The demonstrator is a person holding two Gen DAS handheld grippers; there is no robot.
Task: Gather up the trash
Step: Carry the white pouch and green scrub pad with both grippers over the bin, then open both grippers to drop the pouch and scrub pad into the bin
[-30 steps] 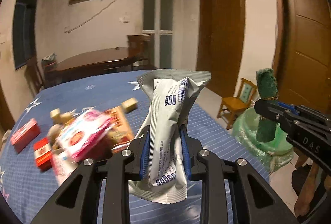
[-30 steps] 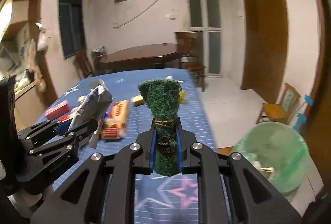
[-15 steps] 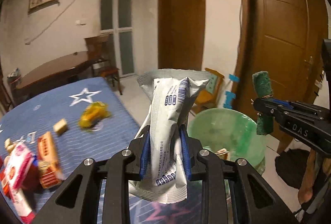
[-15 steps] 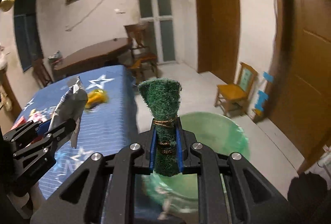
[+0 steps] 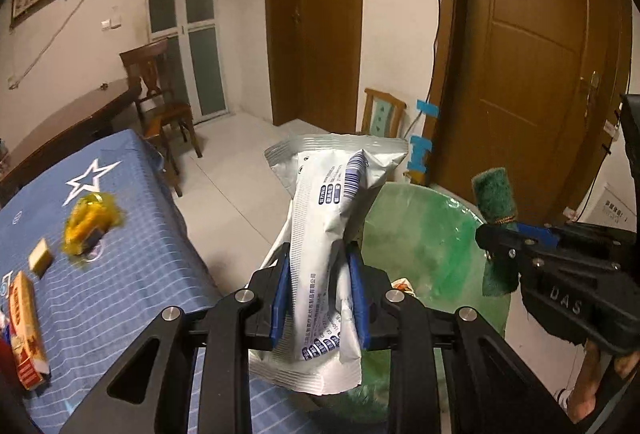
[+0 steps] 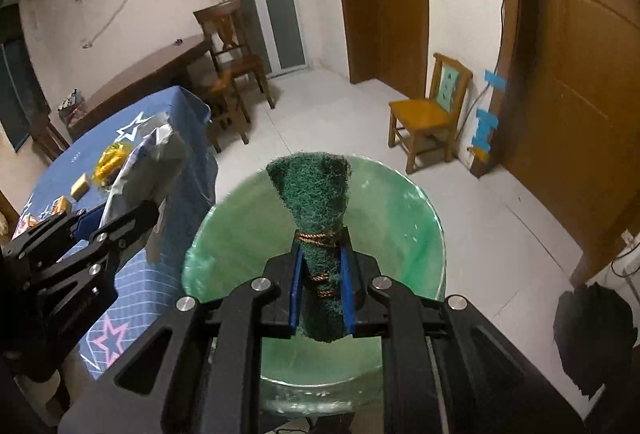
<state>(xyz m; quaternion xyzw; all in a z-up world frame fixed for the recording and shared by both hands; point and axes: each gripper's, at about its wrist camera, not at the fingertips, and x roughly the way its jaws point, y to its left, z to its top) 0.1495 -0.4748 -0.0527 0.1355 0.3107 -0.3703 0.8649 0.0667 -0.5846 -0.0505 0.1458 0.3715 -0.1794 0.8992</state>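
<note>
The wrapper (image 5: 328,234) at frame centre looks like crinkled, glossy foil-plastic. The scouring pad (image 6: 316,209) is rough, matt green fibre bound with coppery wire. A thin, shiny green plastic bag lines the bin (image 6: 400,218). Striped blue cloth (image 5: 132,274) covers the surface, lower left.

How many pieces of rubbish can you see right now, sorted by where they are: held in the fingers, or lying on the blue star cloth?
Held: 2, the white wrapper and the green scouring pad.
On the cloth: 3, the yellow crumpled wrapper, the small tan block and the red and orange box.
Total: 5, with more possibly cut off at the left edge.
</note>
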